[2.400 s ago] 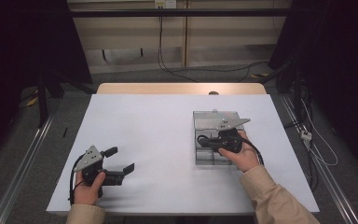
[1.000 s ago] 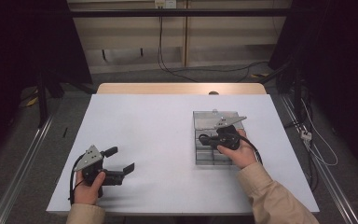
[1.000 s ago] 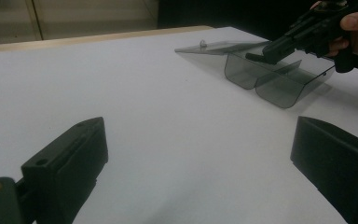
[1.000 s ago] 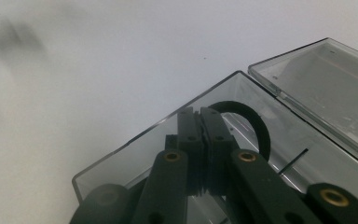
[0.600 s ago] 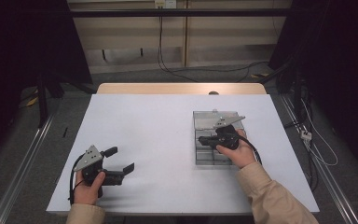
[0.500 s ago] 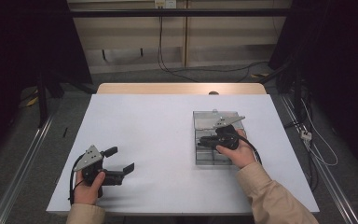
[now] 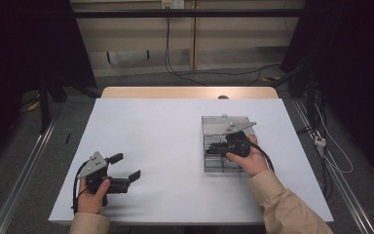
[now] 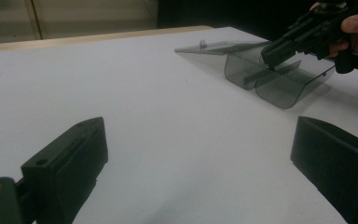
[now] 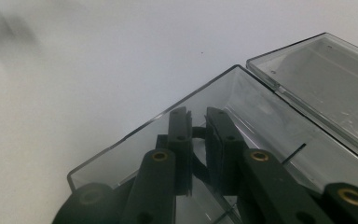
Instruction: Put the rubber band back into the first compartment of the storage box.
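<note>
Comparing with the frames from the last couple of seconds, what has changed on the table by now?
Little has moved. The right gripper, reaching into the clear smoked-plastic box, has just been opening its jaws slightly; they stand a narrow gap apart, with something small and dark between them. The open left gripper, the box and its open lid stayed put.

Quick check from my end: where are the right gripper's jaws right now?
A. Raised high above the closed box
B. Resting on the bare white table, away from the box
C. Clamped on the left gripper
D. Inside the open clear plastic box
D: the right gripper has its black jaws, nearly together, reaching down within the walls of the open clear plastic box, whose lid lies folded back.
</note>
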A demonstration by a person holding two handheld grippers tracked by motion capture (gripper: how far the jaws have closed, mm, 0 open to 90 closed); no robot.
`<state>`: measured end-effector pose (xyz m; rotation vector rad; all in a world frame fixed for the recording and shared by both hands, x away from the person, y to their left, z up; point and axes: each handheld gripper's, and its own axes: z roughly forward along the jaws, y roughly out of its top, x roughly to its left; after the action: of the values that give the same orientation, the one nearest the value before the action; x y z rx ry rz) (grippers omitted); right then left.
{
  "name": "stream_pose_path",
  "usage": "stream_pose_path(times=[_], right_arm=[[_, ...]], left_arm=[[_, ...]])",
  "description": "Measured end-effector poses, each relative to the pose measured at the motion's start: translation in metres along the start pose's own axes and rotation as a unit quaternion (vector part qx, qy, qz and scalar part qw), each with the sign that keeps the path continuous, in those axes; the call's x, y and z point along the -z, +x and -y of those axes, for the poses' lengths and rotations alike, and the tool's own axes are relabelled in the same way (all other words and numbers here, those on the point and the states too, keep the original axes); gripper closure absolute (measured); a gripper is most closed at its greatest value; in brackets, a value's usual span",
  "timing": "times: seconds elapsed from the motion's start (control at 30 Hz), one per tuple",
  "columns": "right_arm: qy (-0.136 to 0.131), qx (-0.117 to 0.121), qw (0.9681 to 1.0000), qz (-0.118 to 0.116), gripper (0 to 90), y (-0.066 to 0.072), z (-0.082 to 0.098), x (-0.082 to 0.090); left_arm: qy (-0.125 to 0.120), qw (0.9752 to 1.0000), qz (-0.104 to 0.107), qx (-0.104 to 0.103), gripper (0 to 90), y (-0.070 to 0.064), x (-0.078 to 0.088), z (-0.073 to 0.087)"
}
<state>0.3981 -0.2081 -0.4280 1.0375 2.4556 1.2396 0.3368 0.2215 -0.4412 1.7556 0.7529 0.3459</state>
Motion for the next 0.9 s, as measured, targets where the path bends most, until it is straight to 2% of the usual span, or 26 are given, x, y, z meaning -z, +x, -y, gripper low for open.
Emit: stream_pose_path(times=[0.13, 0.2, 0.33, 0.43, 0.57, 0.9], right_arm=[[0.001, 0.002, 1.0, -0.007, 83.8, 0.003, -0.001, 0.002], [0.01, 0.009, 0.9998, -0.016, 88.7, 0.007, -0.001, 0.001], [0.02, 0.015, 0.9994, -0.022, 90.0, 0.009, -0.001, -0.001], [0.029, 0.017, 0.9994, -0.009, 90.0, 0.009, 0.0, -0.005], [0.029, 0.004, 0.9996, 0.004, 90.0, 0.002, 0.001, -0.006], [0.02, -0.004, 0.9997, 0.012, 90.0, -0.003, 0.002, -0.003]], left_arm=[[-0.002, 1.0, 0.001, 0.001, 3.6, 0.0, 0.0, 0.0], [-0.002, 1.0, 0.0, 0.001, 3.6, 0.0, 0.0, 0.0], [-0.001, 1.0, -0.002, 0.002, 3.6, 0.001, 0.002, 0.002], [-0.001, 1.0, -0.003, 0.005, 3.6, 0.001, 0.003, 0.003], [-0.002, 1.0, -0.005, 0.004, 3.5, 0.002, 0.006, 0.003], [-0.002, 1.0, -0.005, 0.005, 3.5, 0.002, 0.006, 0.003]])
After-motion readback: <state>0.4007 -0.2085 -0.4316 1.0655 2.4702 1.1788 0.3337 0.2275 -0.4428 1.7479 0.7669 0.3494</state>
